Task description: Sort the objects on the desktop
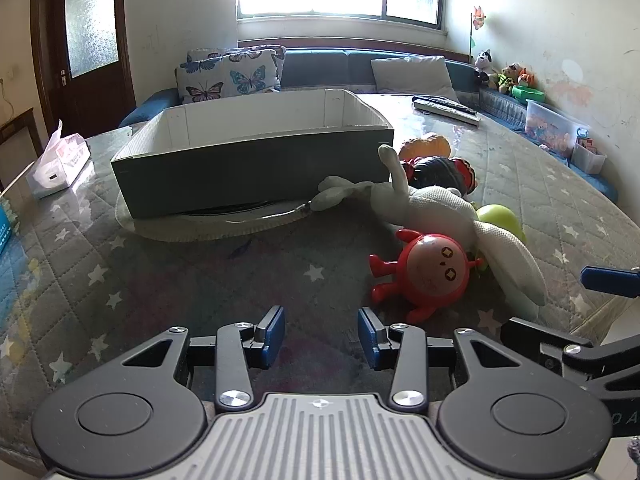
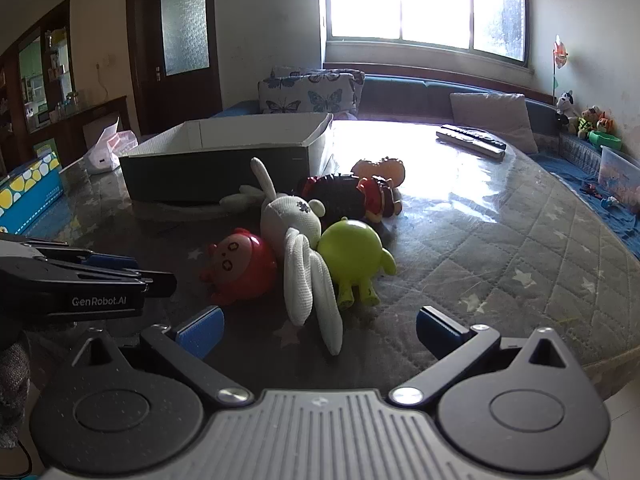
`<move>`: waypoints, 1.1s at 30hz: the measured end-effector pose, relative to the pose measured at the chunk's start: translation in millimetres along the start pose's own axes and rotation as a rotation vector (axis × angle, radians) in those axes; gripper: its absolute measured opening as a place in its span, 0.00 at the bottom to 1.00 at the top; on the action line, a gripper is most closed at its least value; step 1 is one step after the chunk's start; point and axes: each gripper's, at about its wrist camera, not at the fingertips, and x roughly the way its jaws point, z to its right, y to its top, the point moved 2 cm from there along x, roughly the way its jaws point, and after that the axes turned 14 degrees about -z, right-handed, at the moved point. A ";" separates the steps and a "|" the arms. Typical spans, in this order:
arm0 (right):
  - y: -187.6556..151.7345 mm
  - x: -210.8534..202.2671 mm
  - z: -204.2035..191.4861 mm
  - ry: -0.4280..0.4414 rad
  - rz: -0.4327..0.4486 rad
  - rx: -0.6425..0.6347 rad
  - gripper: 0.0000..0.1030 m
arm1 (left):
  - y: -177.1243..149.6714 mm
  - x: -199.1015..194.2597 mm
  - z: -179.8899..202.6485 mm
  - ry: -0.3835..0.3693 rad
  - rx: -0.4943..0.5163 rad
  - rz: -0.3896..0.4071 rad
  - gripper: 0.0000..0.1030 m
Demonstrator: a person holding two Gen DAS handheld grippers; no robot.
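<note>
A pile of toys lies on the quilted table: a red round doll (image 1: 428, 270) (image 2: 240, 264), a white plush rabbit (image 1: 440, 212) (image 2: 304, 248), a green round doll (image 1: 500, 220) (image 2: 356, 256), a dark plush with red trim (image 1: 440, 170) (image 2: 352, 196) and an orange toy (image 1: 428, 145) (image 2: 380, 170). A dark open box (image 1: 252, 172) (image 2: 216, 172), white inside, stands behind them. My left gripper (image 1: 322, 334) is open and empty, just left of the red doll. My right gripper (image 2: 318, 330) is wide open and empty, in front of the rabbit's ears.
A tissue pack (image 1: 56, 164) (image 2: 106, 152) lies left of the box. A blue-yellow carton (image 2: 28, 192) is at the far left. Remote controls (image 1: 446, 108) (image 2: 472, 140) lie at the back right. A sofa with cushions (image 1: 228, 74) and toy bins (image 1: 556, 128) lie beyond the table.
</note>
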 end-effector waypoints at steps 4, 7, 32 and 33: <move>-0.7 3.9 -2.0 0.002 -0.022 -0.005 1.00 | -0.5 1.0 1.3 0.000 0.004 -0.003 0.42; -1.1 4.4 -4.8 0.003 -0.024 -0.018 1.00 | -0.5 0.9 1.3 0.000 0.004 -0.004 0.42; -0.8 6.5 -12.6 0.020 0.005 -0.045 1.00 | 1.8 8.9 -0.4 -0.013 -0.005 -0.026 0.42; -0.7 6.5 -13.4 0.026 0.003 -0.051 1.00 | 1.9 8.9 -0.2 -0.014 -0.004 -0.025 0.42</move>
